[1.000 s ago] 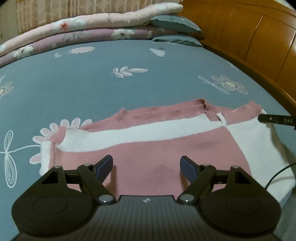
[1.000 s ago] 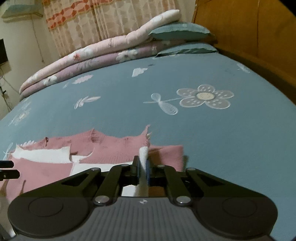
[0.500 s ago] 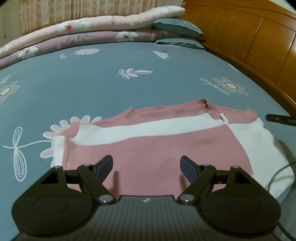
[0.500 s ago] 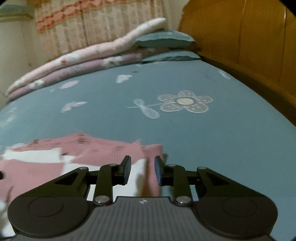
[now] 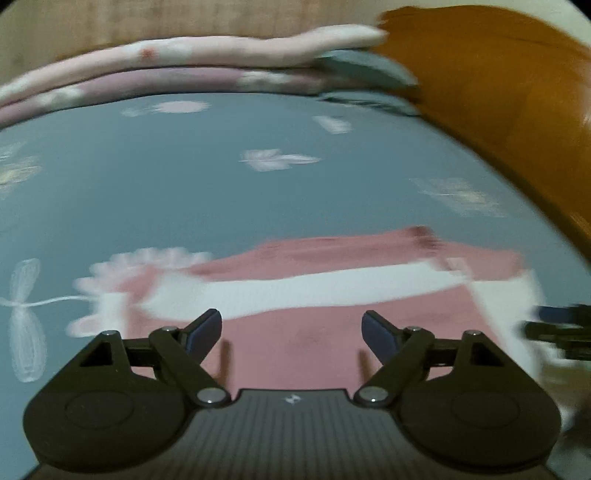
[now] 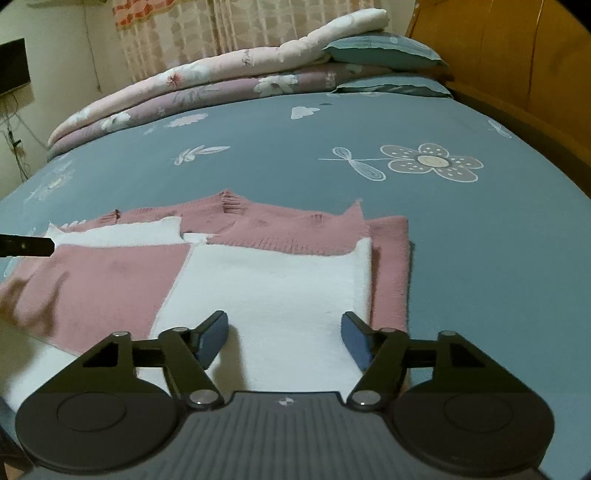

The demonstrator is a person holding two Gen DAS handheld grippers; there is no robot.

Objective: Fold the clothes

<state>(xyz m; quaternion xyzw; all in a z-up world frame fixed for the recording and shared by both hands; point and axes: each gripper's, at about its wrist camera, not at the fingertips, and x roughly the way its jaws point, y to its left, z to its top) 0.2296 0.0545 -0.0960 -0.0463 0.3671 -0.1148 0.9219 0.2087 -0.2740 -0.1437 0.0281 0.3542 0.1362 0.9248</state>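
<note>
A pink and white knitted sweater (image 5: 314, 288) lies partly folded on the blue flowered bed sheet (image 5: 221, 192). My left gripper (image 5: 291, 321) hovers over its pink near part, jaws wide and still opening, nothing between them. The left wrist view is blurred. In the right wrist view the sweater (image 6: 266, 280) shows a white panel folded flat over pink. My right gripper (image 6: 284, 321) is above that white panel with its jaws opening, and no cloth is pinched. The right gripper's tip (image 5: 561, 328) shows at the left view's right edge. The left gripper's tip (image 6: 26, 245) pokes in at the right view's left edge.
Folded pink and mauve quilts (image 6: 221, 81) and teal pillows (image 6: 384, 51) are stacked at the far end of the bed. A wooden headboard (image 6: 517, 55) runs along the right side. Curtains (image 6: 221, 29) hang behind. Bare sheet spreads beyond the sweater.
My right gripper went from shut on the sweater's white edge to open and drew back. The released cloth now lies flat on the sweater. The left gripper has barely shifted.
</note>
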